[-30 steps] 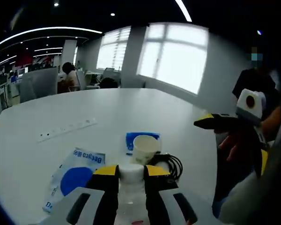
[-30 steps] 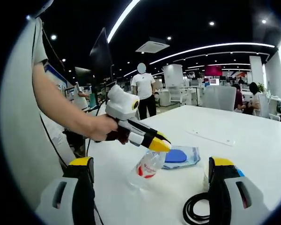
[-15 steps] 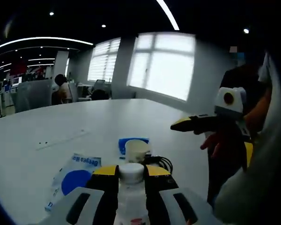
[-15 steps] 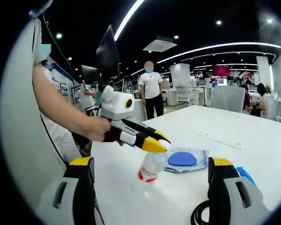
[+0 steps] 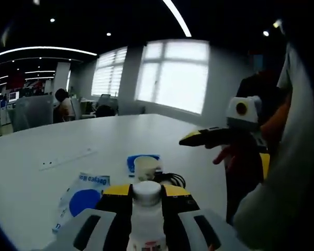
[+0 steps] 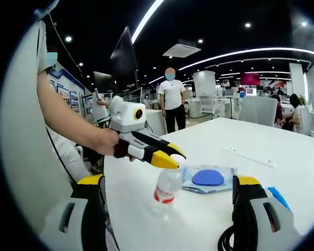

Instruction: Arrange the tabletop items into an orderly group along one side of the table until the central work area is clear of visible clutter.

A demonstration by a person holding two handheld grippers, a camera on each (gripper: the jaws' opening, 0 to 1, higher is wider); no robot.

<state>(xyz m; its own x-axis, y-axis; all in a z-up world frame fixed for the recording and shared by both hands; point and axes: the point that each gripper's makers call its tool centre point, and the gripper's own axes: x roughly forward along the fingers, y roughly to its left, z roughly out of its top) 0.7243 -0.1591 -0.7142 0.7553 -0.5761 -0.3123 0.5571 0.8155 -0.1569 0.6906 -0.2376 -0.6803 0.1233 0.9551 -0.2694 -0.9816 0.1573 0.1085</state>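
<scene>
White table (image 5: pixel 146 130) carries pouch (image 5: pixel 81 196), cup (image 5: pixel 145 167), cable (image 5: pixel 174 179), strip (image 5: pixel 68 158).

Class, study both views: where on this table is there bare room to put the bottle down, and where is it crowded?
Bare: the broad table beyond the power strip, toward the windows. Crowded: near the left gripper holding the bottle, where the blue-printed bag, paper cup and black cable cluster.

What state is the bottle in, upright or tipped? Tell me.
Upright. In the right gripper view the bottle stands on the table with its white cap up, the left gripper shut on its neck.
</scene>
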